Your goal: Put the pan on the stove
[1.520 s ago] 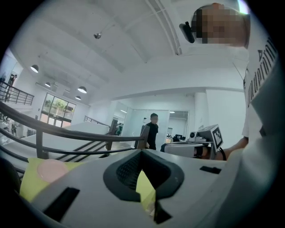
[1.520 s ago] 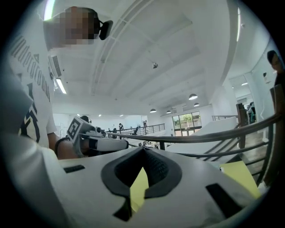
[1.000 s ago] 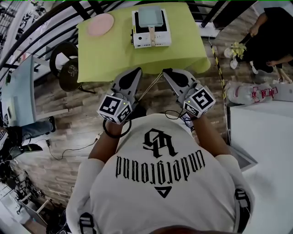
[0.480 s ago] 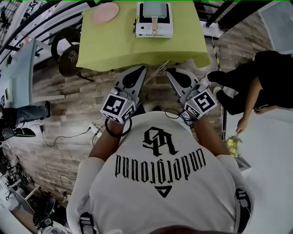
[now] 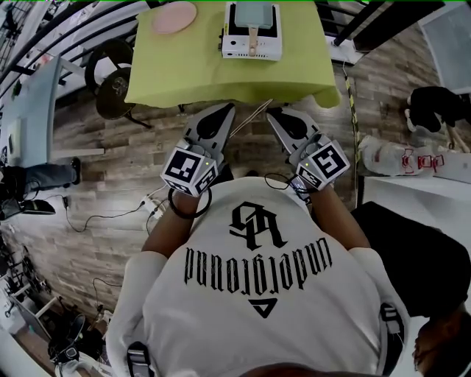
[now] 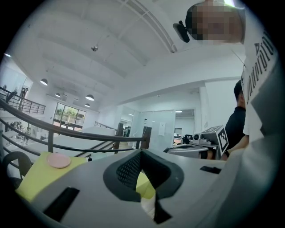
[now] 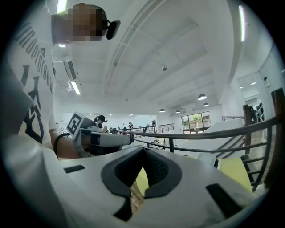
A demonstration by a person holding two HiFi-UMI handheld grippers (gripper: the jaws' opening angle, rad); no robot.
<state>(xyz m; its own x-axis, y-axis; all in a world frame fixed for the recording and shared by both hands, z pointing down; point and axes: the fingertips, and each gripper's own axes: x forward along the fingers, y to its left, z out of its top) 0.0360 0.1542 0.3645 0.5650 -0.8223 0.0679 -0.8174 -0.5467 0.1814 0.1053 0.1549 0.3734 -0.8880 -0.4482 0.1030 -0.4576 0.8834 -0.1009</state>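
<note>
left gripper point(image 5: 223, 110), right gripper point(image 5: 275, 115): both pressed together, empty
pan point(image 5: 252, 15): seems on stove point(image 5: 250, 48) already
risk: reaching in w/ jaws closed could nudge handle point(image 5: 252, 40), skew pan

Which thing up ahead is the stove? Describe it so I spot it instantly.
On the table with the yellow-green cloth, top of the head view, the stove is the white box right of centre. It carries a square grey-blue pan; its only neighbour is a flat round pink plate.
</note>
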